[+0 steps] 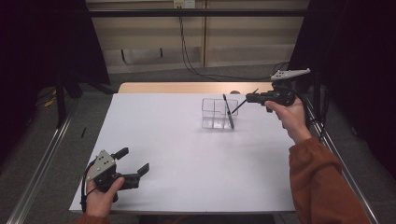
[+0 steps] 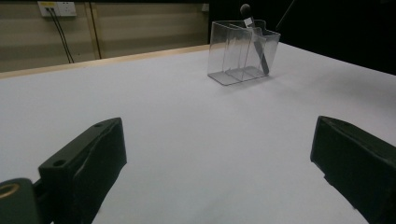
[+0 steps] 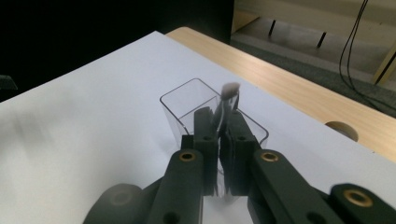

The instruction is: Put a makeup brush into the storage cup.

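A clear divided plastic container (image 1: 214, 113) (image 2: 233, 56) (image 3: 187, 100) stands right of the table's middle. A slim dark brush (image 1: 228, 114) (image 2: 258, 46) leans inside its right part. My right gripper (image 1: 247, 98) (image 3: 220, 116) hovers just right of the container, shut on a second thin dark stick (image 1: 238, 107) (image 3: 229, 93). The stick's lower end points down into the container, and its tip looks blurred in the right gripper view. My left gripper (image 1: 133, 161) (image 2: 217, 128) rests at the near left of the table, open, with nothing between its jaws.
The white table top (image 1: 177, 140) ends in a wooden strip (image 1: 187, 87) at the back with a round hole (image 3: 342, 131). Metal rails (image 1: 42, 163) run along both sides. Cables (image 1: 187, 56) hang down the back wall.
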`<state>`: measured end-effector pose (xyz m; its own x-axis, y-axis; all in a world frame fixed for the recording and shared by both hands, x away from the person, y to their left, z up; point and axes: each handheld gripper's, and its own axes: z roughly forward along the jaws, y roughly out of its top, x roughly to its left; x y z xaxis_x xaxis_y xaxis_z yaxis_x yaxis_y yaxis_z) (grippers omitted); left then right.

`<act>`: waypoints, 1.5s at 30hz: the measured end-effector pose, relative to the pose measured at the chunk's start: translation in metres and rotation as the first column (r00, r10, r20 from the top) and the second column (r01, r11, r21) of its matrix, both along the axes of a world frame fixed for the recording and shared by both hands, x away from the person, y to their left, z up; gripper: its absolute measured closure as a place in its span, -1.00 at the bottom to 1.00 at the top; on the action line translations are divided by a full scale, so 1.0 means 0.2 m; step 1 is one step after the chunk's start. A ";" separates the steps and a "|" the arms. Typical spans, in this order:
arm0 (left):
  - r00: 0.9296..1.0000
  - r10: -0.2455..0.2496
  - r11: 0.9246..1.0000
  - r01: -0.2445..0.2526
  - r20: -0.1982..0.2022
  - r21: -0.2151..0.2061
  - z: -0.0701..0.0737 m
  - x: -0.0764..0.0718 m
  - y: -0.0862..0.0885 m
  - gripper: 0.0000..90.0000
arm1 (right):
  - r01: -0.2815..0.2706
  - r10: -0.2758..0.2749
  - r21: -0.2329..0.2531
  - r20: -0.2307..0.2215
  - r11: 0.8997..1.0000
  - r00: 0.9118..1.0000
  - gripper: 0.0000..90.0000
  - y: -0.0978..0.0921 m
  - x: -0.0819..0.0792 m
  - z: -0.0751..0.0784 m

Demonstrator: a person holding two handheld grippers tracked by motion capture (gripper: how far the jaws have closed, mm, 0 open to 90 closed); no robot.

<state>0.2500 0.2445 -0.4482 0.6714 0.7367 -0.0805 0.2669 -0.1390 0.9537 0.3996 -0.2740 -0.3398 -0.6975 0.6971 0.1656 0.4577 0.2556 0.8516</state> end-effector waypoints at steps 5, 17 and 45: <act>1.000 -0.002 1.000 0.002 0.001 0.003 0.00 0.00 0.00 -0.92 | -0.001 0.000 -0.033 -0.020 0.999 1.000 0.92 0.03 0.04 0.00; 1.000 0.002 1.000 -0.002 0.000 0.017 0.00 0.00 0.00 -0.92 | -0.002 -0.004 -0.093 -0.062 0.996 0.998 0.92 0.09 0.10 -0.04; 1.000 0.007 1.000 -0.007 -0.003 0.022 0.00 0.01 0.00 -0.92 | -0.009 -0.001 -0.093 -0.102 0.996 0.995 0.91 0.12 0.13 -0.20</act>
